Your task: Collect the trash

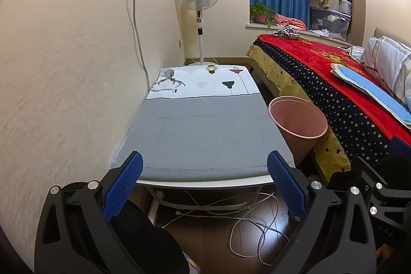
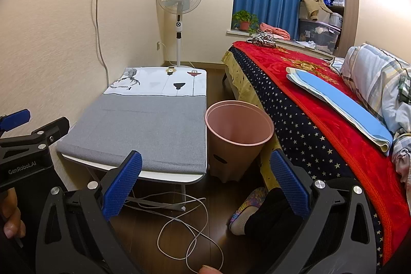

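Observation:
A pink trash bin (image 1: 298, 120) stands on the floor between the low table and the bed; it also shows in the right wrist view (image 2: 239, 127) and looks empty. My left gripper (image 1: 204, 180) is open and empty, held before the table's near edge. My right gripper (image 2: 205, 179) is open and empty, held above the floor in front of the bin. The left gripper's body (image 2: 28, 143) shows at the left edge of the right wrist view. I see no trash on the table in either view.
A low table (image 1: 200, 135) with a grey and white cloth stands along the left wall. A bed with a red blanket (image 2: 321, 99) is on the right. White cables (image 2: 185, 227) lie on the floor. A standing fan (image 1: 199, 4) is at the back. A slippered foot (image 2: 249, 207) is near the bin.

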Action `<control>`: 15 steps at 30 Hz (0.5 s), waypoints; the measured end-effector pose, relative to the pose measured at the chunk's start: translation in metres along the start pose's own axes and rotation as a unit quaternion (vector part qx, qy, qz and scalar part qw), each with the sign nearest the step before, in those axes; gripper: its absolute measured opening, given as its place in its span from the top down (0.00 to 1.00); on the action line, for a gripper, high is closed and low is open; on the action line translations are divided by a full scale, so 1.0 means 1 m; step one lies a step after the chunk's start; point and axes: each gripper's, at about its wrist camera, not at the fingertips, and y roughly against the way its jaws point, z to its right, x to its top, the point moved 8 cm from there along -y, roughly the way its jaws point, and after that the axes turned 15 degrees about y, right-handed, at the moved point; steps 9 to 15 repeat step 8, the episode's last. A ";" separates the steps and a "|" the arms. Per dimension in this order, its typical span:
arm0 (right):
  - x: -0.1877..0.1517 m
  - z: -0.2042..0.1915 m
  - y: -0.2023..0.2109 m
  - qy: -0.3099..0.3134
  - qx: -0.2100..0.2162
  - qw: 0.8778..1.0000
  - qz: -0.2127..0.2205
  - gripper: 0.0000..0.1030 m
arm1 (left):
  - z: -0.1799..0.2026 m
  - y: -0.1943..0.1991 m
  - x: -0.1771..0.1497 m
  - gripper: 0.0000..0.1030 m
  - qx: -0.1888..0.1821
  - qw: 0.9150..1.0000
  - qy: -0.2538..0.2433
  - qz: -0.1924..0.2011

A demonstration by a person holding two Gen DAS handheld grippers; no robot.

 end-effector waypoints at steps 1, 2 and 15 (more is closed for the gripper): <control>0.000 0.000 0.000 0.000 0.000 1.000 0.000 0.05 | 0.000 0.000 0.000 0.09 0.001 1.000 -0.001 0.001; 0.000 0.000 0.000 0.000 0.000 1.000 0.000 0.05 | 0.000 0.001 -0.001 0.09 0.002 1.000 -0.001 0.001; 0.000 -0.001 0.000 0.000 0.000 1.000 -0.001 0.05 | 0.000 -0.001 -0.002 0.09 0.001 1.000 0.000 -0.006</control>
